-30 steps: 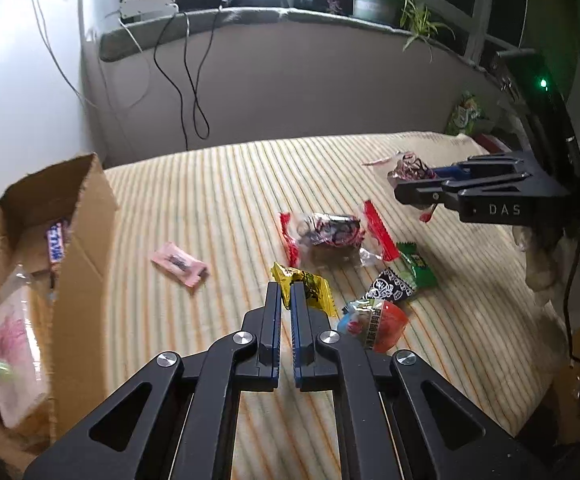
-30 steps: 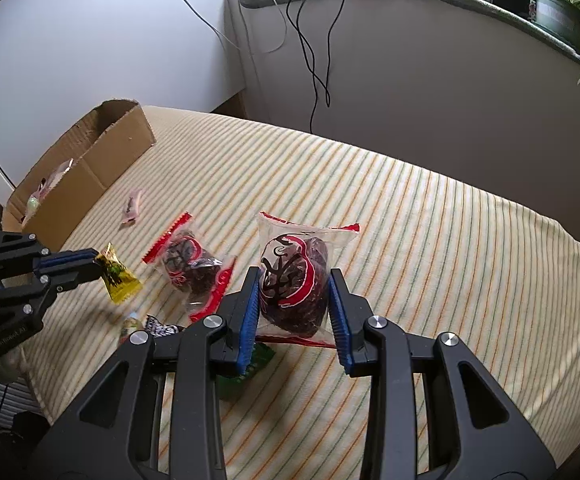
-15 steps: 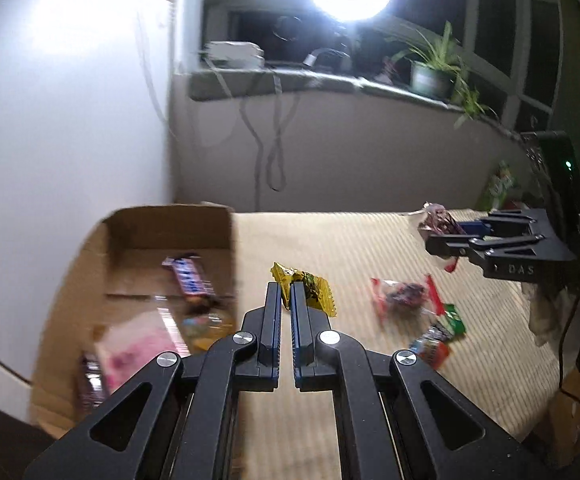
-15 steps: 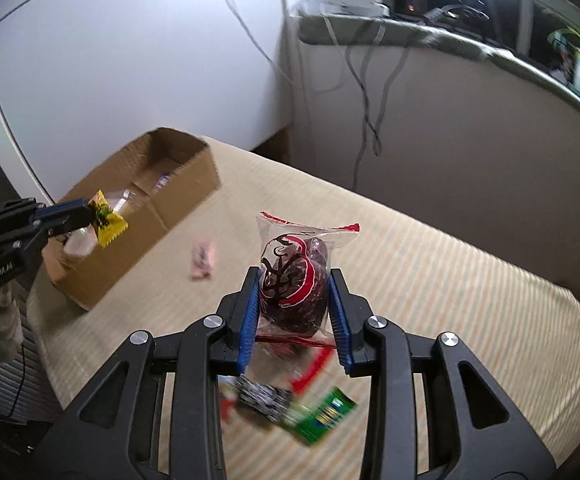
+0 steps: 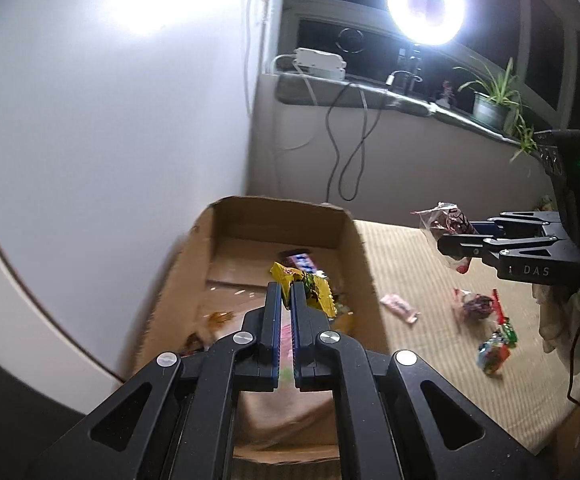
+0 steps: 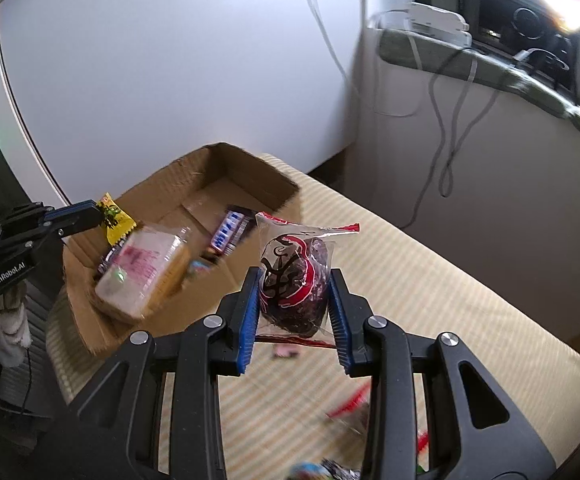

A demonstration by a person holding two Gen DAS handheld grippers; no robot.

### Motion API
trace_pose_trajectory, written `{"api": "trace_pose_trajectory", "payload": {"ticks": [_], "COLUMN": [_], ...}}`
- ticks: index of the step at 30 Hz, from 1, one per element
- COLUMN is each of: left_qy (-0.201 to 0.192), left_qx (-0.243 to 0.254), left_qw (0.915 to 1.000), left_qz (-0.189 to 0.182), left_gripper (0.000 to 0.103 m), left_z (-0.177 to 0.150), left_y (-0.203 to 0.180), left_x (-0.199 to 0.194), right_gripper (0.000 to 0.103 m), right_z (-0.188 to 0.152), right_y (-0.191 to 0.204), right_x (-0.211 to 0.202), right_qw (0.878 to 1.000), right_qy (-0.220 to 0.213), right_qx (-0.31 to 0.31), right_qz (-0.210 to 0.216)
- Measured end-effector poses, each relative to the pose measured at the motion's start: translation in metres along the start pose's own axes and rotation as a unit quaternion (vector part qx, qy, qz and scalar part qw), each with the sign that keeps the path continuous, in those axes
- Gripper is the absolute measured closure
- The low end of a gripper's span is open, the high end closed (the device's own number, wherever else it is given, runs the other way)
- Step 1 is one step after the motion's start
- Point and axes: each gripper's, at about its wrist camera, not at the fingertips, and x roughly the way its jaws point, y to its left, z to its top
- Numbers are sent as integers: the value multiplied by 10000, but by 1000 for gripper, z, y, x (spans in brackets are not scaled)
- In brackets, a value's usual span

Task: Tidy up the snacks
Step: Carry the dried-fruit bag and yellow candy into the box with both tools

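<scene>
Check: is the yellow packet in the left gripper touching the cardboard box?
Apart. Right wrist view: yellow packet hangs from left gripper, above cardboard box rim.

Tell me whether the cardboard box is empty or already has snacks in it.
Not empty. The cardboard box stands open-topped and holds several snacks, among them a pale pink-printed pack and a blue-and-white bar.
</scene>
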Motion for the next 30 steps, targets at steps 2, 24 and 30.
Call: {"api": "trace_pose_trajectory", "payload": {"ticks": [2, 24, 30], "left_qy": [10, 56, 43], "left_qx": [-54, -151, -98], "left_qw": [10000, 9994, 9992], "left_qz": [31, 312, 382], "left_gripper": [100, 100, 98], "left_z": [-2, -7, -8], "left_y": [6, 27, 26], "left_x": [1, 3, 3], "right_gripper": [69, 69, 69], "right_z": [6, 32, 34], "right_y": [9, 57, 62], "right_x": [9, 72, 80], "right_qw": [9999, 9970, 9969], "right_qy": [30, 396, 418], "right_qx": [-72, -361, -382], "right_qz": [69, 550, 541]}}
